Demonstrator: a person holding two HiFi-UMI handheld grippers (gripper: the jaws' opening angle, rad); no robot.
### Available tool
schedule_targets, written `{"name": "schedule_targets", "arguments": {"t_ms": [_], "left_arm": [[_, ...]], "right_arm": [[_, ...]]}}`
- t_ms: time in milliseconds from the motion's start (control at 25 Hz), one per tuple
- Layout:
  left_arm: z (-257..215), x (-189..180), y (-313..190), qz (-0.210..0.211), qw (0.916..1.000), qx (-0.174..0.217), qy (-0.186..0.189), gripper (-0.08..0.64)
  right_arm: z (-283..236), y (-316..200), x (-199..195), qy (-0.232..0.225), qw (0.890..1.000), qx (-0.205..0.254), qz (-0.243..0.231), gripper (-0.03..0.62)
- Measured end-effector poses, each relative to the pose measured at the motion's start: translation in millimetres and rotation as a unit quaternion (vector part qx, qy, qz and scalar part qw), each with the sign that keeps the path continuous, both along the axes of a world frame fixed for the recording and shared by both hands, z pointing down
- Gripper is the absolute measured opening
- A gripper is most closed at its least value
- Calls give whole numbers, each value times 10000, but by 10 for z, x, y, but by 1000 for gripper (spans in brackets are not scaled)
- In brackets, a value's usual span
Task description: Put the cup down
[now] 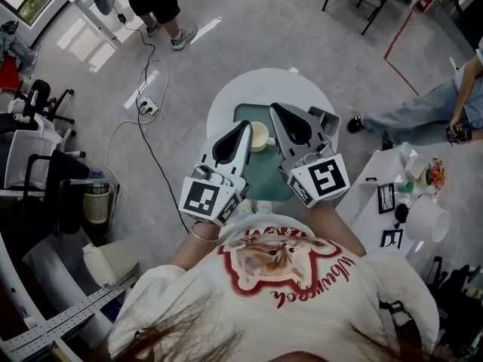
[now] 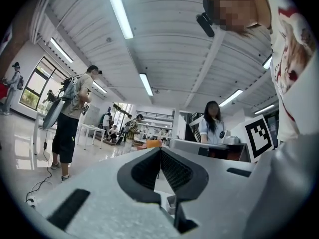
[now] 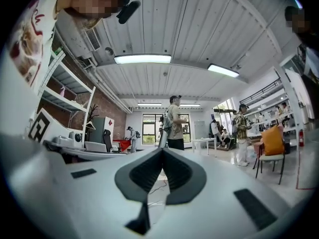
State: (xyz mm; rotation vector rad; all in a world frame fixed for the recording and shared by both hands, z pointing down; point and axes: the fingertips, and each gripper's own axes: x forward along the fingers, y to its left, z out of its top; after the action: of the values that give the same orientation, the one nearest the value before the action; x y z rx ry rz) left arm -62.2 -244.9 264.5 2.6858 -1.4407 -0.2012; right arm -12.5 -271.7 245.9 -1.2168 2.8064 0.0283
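A cream cup (image 1: 260,135) with a handle stands upright on a dark green mat (image 1: 266,157) on the small round white table (image 1: 256,89). My left gripper (image 1: 247,124) hangs just left of the cup, jaws shut with nothing between them. My right gripper (image 1: 275,108) is just right of the cup, also shut and holding nothing. Both gripper views point up and out across the room; in the left gripper view the left gripper (image 2: 160,151) has its tips together, and in the right gripper view the right gripper (image 3: 162,151) shows the same. The cup is not in either gripper view.
A white side table (image 1: 392,194) with a pitcher (image 1: 427,219) and small items is at the right. A cable and power strip (image 1: 147,108) lie on the floor left of the round table. Chairs (image 1: 34,157) stand at the left, and people (image 1: 162,6) stand or sit around.
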Motion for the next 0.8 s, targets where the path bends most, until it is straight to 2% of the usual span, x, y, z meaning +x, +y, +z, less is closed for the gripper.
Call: {"name": "schedule_targets", "arguments": {"t_ms": [360,800], "left_arm": [[294,86,382,-202,9997,-161,-21,14],[144,-60,790,-350,9993,92,-7,14]], "right_arm": [[246,281,-3,48,9994,-106,-323,29],[158,719,-48,138,9994,41,-316,29]]}}
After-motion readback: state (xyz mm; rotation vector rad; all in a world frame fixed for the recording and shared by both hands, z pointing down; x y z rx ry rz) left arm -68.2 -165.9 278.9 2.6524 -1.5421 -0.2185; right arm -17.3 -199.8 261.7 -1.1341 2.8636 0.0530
